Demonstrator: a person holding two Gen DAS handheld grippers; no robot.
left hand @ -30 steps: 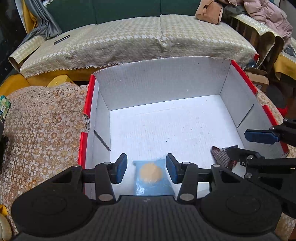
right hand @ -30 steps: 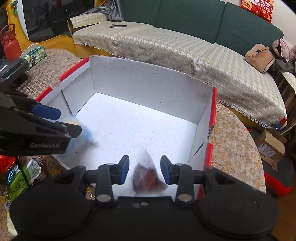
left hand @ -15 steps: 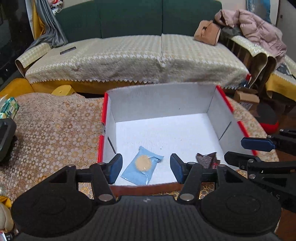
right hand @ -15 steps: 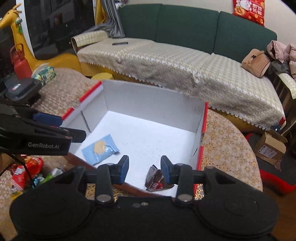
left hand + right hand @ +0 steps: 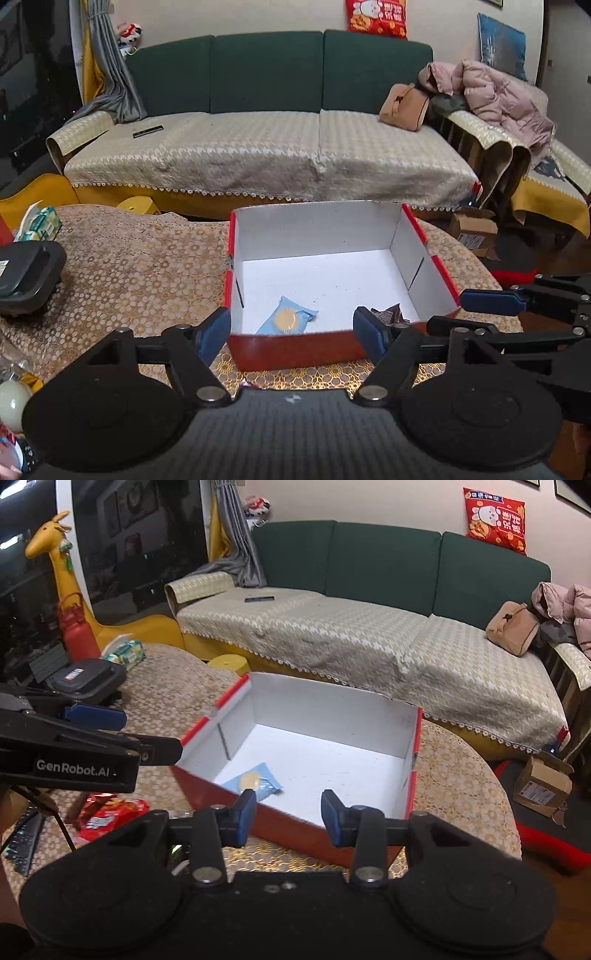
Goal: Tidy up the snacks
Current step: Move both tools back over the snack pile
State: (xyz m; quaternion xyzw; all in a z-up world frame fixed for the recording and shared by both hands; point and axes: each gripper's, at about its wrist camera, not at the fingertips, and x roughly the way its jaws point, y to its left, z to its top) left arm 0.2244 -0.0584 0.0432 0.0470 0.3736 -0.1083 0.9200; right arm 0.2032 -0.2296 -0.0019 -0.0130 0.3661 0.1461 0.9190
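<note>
A red box with a white inside (image 5: 288, 356) (image 5: 415, 753) sits on the lace-covered table. In it lie a light blue snack packet with a round biscuit picture (image 5: 286, 320) (image 5: 255, 781) and a dark brown wrapped snack (image 5: 388, 314) near the front wall. My left gripper (image 5: 291, 332) is open and empty, held above and in front of the box. My right gripper (image 5: 288, 814) is open and empty, held above the box's front right corner. The right gripper also shows at the right edge of the left wrist view (image 5: 491, 302). The left gripper also shows at the left of the right wrist view (image 5: 92, 734).
A red snack bag (image 5: 110, 812) lies on the table left of the box. A black case (image 5: 26, 269) and a green tissue pack (image 5: 40, 221) lie at the table's left. A covered sofa (image 5: 266, 155) stands behind. A cardboard box (image 5: 543, 790) sits on the floor at the right.
Both grippers have pulled back and up out of the box. The blue packet and the brown snack stay lying inside it.
</note>
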